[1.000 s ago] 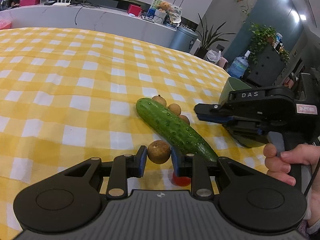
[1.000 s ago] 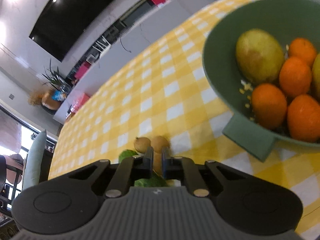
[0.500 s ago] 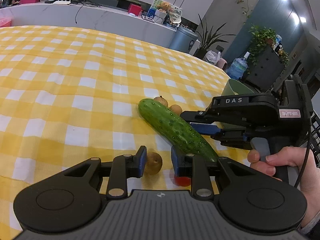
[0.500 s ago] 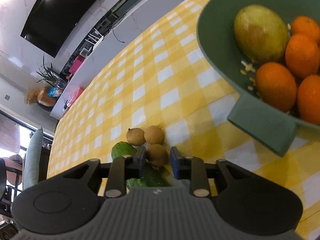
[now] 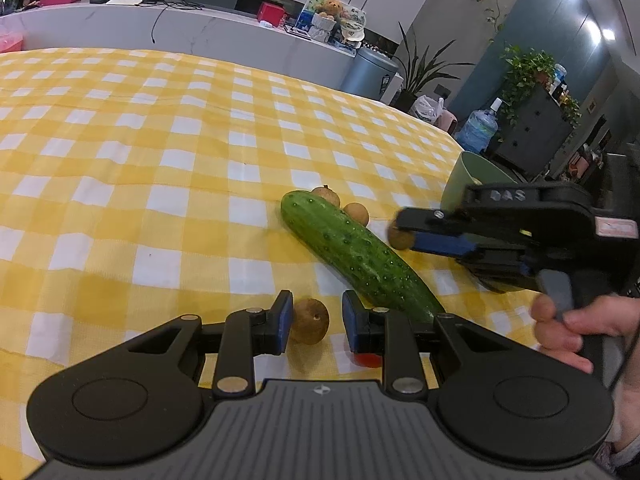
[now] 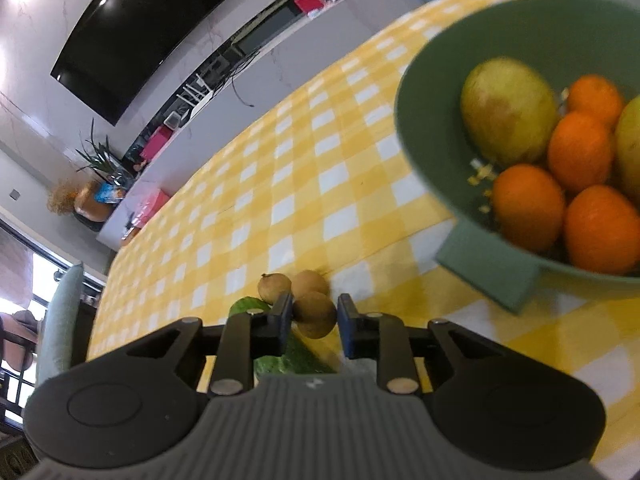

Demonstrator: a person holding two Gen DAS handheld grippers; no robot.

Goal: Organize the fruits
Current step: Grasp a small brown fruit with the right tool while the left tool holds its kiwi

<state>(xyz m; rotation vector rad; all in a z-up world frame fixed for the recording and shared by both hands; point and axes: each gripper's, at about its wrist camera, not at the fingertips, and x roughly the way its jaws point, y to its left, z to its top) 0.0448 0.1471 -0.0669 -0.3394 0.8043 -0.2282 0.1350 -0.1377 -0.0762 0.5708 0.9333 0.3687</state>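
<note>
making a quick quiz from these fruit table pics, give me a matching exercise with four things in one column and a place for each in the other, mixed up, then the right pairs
Things:
1. cucumber
2. oranges
3. red fruit
4. brown longan

Places:
A. inside the green bowl
B. between the fingers of the right gripper
C. lying on the checked cloth with small brown fruits along its far side
D. mostly hidden under a finger of the left gripper

Pairs: 1-C, 2-A, 3-D, 4-B
</note>
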